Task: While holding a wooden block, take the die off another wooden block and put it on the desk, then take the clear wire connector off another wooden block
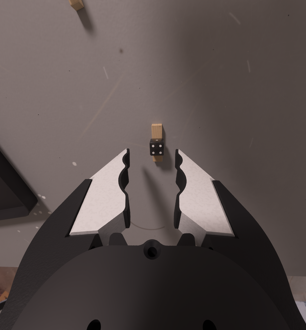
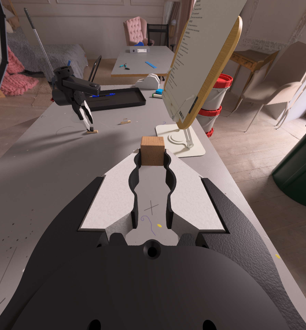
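A black die with white pips sits on a flat wooden block on the grey desk. My left gripper is open and empty, pointing down just above and short of the die. In the right wrist view the left gripper hangs over the die and its block. My right gripper is shut on a wooden cube, held above the desk. The clear wire connector sits on another flat block. A block shows at the top edge of the left wrist view.
A black tray holding a blue pen lies at the desk's far side. A tilted board on a white stand rises at the right. Red-lidded buckets stand past the desk's right edge. A tray corner shows at left.
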